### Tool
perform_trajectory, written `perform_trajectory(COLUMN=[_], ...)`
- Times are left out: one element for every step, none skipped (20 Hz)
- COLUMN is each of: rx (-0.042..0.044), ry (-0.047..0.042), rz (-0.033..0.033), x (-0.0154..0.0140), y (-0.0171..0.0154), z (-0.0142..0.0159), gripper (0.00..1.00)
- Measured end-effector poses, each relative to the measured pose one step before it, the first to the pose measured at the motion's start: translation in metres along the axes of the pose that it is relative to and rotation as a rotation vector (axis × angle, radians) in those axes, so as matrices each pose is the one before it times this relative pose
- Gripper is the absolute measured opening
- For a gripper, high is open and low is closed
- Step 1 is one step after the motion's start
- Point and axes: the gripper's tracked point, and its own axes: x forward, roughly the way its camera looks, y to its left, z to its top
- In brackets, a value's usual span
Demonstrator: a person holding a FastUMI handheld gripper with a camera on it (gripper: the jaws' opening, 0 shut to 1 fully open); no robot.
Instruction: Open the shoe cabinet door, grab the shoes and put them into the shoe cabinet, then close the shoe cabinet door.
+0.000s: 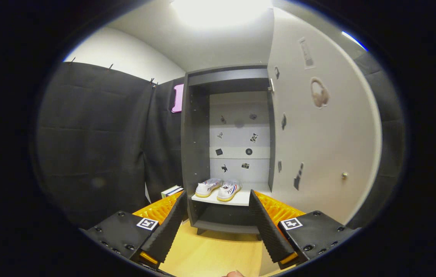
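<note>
Gripper (218,227) hangs at lower centre, fingers spread wide with nothing between them, backed off from the shoe cabinet (197,154). Its door (322,138) stands swung open across the right of the frame. Both shoes (218,189) sit side by side on the shelf (241,198), mid-frame. Risk now: a glancing push on that door could leave it ajar.

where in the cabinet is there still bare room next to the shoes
The shelf is bare right of the shoes, up to the open door. The compartment below looks empty, as does the tall space above the shoes. The shoes crowd the shelf's left side. The gripper has its fingers open, holding nothing.
</note>
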Motion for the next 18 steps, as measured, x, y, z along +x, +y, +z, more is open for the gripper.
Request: perform_trajectory(rx=[-0.00434,-0.01055,-0.01200,-0.00712,0.00145,0.00397,0.00349,-0.00049,0.00007,0.00427,0.00503,0.00450,0.00477,0.00824,0.01063,0.01236,0.01216,0.01106], ry=[-0.00428,-0.00513,-0.00337,-0.00130,-0.00163,-0.00215,-0.00165,-0.00053,0.00137,0.00135,-0.00291,-0.00422,-0.00299,-0.00001,0.00326,0.00569,0.00316,0.00390], rz=[0.00297,-0.00803,-0.01239,-0.01054,-0.00951,-0.00483,-0.00872,-0.01246,-0.01101,-0.01295,-0.01731,-0.01963,-0.02428,-0.02367,-0.02207,-0.02037,-0.01768,-0.02361], x=[-0.01177,-0.01344,-0.00815,-0.00925,-0.00733,-0.00751,-0.00751,-0.00637,-0.00789,-0.00575,-0.01206,-0.00375,-0.00061,-0.00225,-0.00106,0.00095,0.00215,0.00293], y=[-0.00473,-0.00727,-0.01064,-0.00858,-0.00741,-0.00680,-0.00716,-0.00948,-0.00992,-0.00919,-0.00963,-0.01062,-0.01059,-0.01159,-0.01029,-0.01032,-0.00916,-0.01144], z=[0.00133,0.00198,0.00175,0.00102,0.00114,0.00253,0.00204,0.00253,0.00116,0.00286,-0.00012,0.00193,-0.00011,-0.00092,-0.00178,-0.00162,-0.00190,-0.00055], gripper=[0.99,0.99,0.99,0.99,0.99,0.99,0.99,0.99,0.99,0.99,0.99,0.98,0.98,0.98,0.98,0.98,0.98,0.98])
